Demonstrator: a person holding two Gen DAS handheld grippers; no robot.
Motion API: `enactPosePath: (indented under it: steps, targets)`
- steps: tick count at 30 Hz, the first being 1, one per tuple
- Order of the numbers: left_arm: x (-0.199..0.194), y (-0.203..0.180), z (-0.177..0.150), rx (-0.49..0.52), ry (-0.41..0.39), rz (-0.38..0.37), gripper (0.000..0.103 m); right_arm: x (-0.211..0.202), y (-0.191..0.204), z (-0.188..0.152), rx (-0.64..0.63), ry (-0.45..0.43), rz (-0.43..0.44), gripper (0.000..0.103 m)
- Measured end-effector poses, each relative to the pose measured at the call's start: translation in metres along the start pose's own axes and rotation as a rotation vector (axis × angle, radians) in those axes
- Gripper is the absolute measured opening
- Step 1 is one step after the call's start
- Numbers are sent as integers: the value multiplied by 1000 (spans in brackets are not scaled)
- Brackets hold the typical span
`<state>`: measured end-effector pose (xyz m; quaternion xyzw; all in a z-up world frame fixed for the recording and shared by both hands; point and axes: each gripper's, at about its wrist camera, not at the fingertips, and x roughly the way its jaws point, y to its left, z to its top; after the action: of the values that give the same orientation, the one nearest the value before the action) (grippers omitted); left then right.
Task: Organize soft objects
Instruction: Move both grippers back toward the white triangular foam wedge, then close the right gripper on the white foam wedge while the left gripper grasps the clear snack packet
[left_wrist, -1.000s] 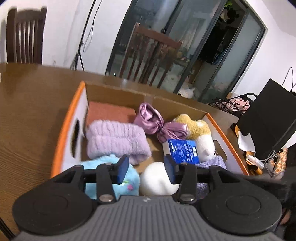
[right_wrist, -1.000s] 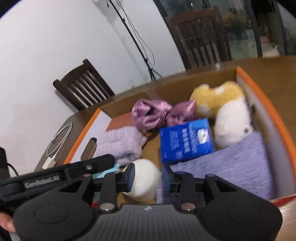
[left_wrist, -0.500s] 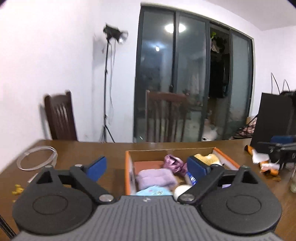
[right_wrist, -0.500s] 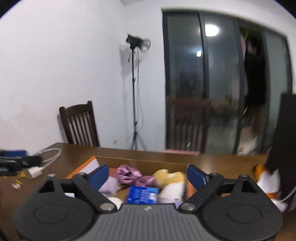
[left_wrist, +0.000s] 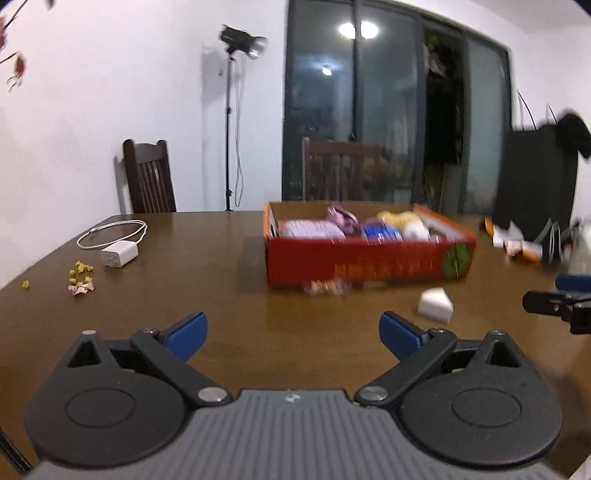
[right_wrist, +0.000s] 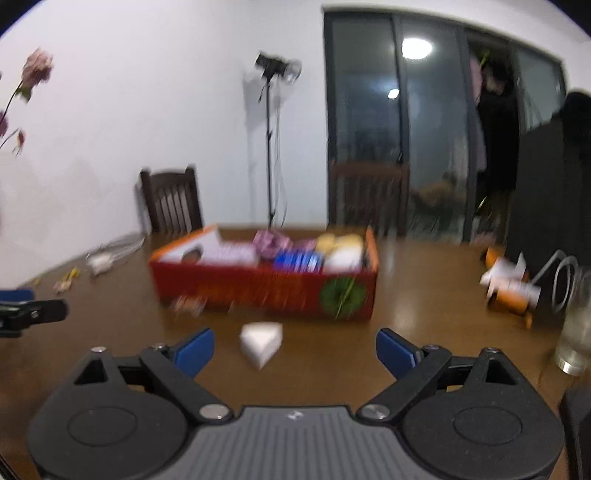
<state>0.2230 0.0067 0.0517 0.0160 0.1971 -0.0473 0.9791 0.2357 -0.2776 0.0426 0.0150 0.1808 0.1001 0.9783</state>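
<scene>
A red cardboard box (left_wrist: 369, 266) (right_wrist: 266, 291) stands on the brown table, well ahead of both grippers. It holds a lilac fluffy cloth (left_wrist: 310, 228), a purple satin bow (left_wrist: 341, 218), a blue packet (left_wrist: 380, 232) and a yellow-white plush (left_wrist: 402, 221). A white wedge-shaped piece (left_wrist: 436, 305) (right_wrist: 261, 339) lies on the table in front of the box, just beyond my right gripper (right_wrist: 294, 350), which is open and empty. My left gripper (left_wrist: 291, 330) has its jaws opening, with nothing between them.
A white charger with its cable (left_wrist: 118, 254) and small yellow and pink scraps (left_wrist: 81, 280) lie at the left. An orange-white packet (left_wrist: 517, 243), a black bag (left_wrist: 535, 177) and a glass (right_wrist: 576, 332) stand at the right. Chairs and a light stand are behind the table.
Both grippers have pulled back out of the box to the table's near side and opened wide. The white ball that sat near their fingers is out of sight.
</scene>
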Motion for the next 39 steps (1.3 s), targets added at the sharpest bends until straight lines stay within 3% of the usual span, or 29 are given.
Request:
enactPosePath:
  steps: [8, 15, 19, 22, 24, 27, 29, 36, 39]
  targets:
    - [27, -4, 3, -28, 34, -6, 101, 8, 5, -9, 13, 24, 7, 92]
    - [62, 0, 2, -25, 79, 18, 101, 62, 19, -4, -10, 102, 44, 82]
    - [82, -2, 7, -18, 79, 13, 101, 108, 28, 5, -38, 162, 47, 69]
    - [105, -4, 18, -26, 112, -14, 101, 131, 32, 7, -32, 215, 45, 50]
    - [123, -6, 25, -50, 145, -48, 98, 139, 34, 8, -41, 242, 48, 32]
    - [155, -12, 34, -67, 177, -68, 90, 136, 27, 15, -8, 193, 74, 31]
    - [173, -16, 40, -71, 197, -40, 80, 135, 20, 24, 15, 148, 100, 31]
    - [209, -28, 40, -70, 242, -29, 79, 141, -8, 28, 145, 61, 161, 31]
    - [215, -34, 38, -46, 252, -5, 64, 141, -15, 27, 174, 49, 137, 31]
